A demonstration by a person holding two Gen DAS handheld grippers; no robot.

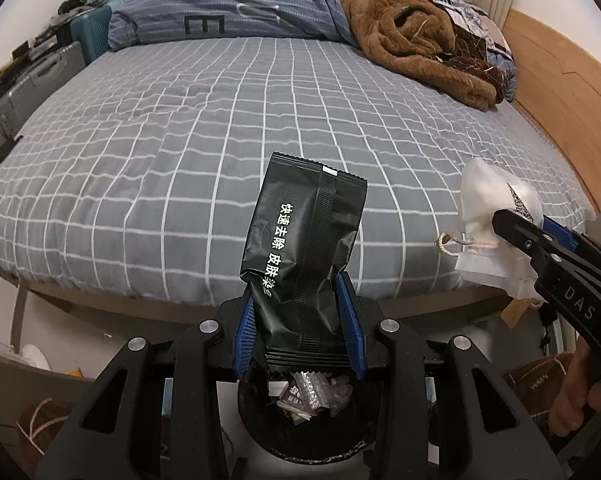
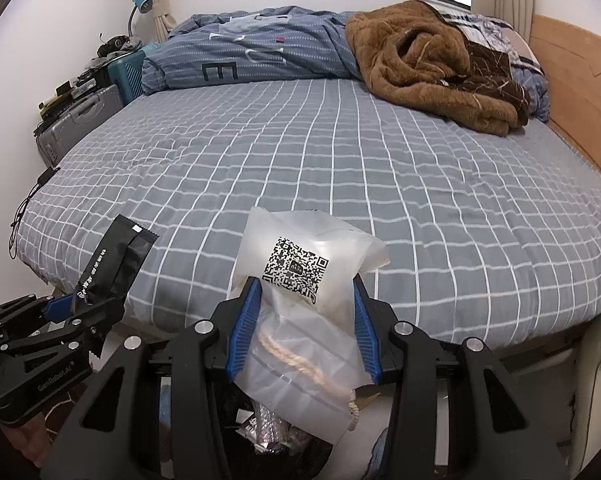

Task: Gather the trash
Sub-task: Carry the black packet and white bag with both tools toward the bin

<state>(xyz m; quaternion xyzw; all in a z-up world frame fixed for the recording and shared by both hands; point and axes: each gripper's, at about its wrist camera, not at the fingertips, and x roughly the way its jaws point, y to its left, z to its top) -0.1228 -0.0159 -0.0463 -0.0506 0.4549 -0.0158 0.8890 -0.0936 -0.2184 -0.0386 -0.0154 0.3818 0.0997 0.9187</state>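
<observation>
My left gripper [image 1: 298,292] is shut on a black foil packet [image 1: 304,240] with white Chinese lettering and holds it upright, right above a black trash bin [image 1: 308,440] that has wrappers inside. My right gripper [image 2: 306,292] is shut on a translucent white plastic bag [image 2: 300,312] with a QR code and a rope handle inside. It also shows at the right of the left wrist view [image 1: 496,232]. The left gripper and black packet show at the lower left of the right wrist view [image 2: 100,280]. The bin [image 2: 260,440] sits partly hidden below the right gripper.
A bed with a grey checked sheet [image 1: 260,120] fills both views. A blue duvet [image 1: 228,12] and a brown fleece blanket [image 1: 416,40] lie at its far end. A wooden headboard [image 1: 560,100] is at right. Suitcases [image 1: 32,80] stand at left.
</observation>
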